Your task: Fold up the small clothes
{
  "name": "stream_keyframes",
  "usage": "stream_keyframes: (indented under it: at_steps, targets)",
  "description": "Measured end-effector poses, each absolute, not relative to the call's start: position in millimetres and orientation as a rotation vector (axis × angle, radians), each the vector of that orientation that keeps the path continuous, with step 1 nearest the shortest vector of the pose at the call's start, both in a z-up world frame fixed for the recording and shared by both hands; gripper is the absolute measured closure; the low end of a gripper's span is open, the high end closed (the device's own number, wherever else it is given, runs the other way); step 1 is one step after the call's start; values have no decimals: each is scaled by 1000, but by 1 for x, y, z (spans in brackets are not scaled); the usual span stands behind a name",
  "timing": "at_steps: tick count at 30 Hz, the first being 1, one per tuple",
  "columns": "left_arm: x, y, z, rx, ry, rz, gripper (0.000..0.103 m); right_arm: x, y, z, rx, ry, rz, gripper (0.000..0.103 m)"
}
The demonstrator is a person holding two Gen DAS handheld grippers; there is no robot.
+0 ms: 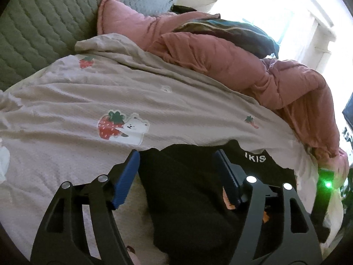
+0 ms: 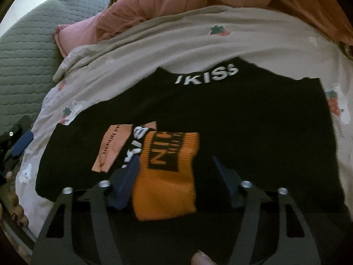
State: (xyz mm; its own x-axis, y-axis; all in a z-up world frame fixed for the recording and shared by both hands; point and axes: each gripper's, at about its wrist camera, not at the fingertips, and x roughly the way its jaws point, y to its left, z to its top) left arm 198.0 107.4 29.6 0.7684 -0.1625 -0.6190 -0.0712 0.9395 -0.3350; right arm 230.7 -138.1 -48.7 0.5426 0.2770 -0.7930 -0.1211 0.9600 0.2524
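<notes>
A bed fills both views, covered by a pale grey sheet printed with strawberries and a small white bear. A rumpled pink quilt is heaped along its far side, with a grey-green quilted cover beyond it.

On the sheet lies the black garment, spread mostly flat. It is plain dark fabric with white block lettering near its far edge, and that edge looks uneven. One part is folded over near the middle, showing a second strip of the same white lettering beside a salmon-pink label with small dark print. An orange ribbed cuff with a black lettered patch rests on top of the garment, just in front of the right gripper.

The right gripper points down at the garment with its blue pads part-way apart; the orange cuff sits between them, touching the left pad, and I cannot tell whether the pads press on it. The left gripper hovers at the garment's edge, its blue pads well apart; black cloth lies in the gap, and nothing is gripped. In the right wrist view it shows at the far left, beside the sheet.
</notes>
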Motion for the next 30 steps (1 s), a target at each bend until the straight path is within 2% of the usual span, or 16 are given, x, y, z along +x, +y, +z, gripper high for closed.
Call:
stream_keyframes:
  at_steps: [2, 4, 17, 30]
  targets:
    - [198, 110, 29, -361, 697, -48, 39, 230, -129, -47, 135, 945, 252, 78]
    - [199, 113, 29, -372, 692, -44, 39, 226, -124, -39, 86, 894, 252, 94]
    - [195, 116, 31, -392, 672, -44, 39, 202, -174, 39, -10, 639, 145, 95]
    - [204, 68, 12, -234, 744, -103, 39, 206, -225, 17, 20, 681, 18, 95]
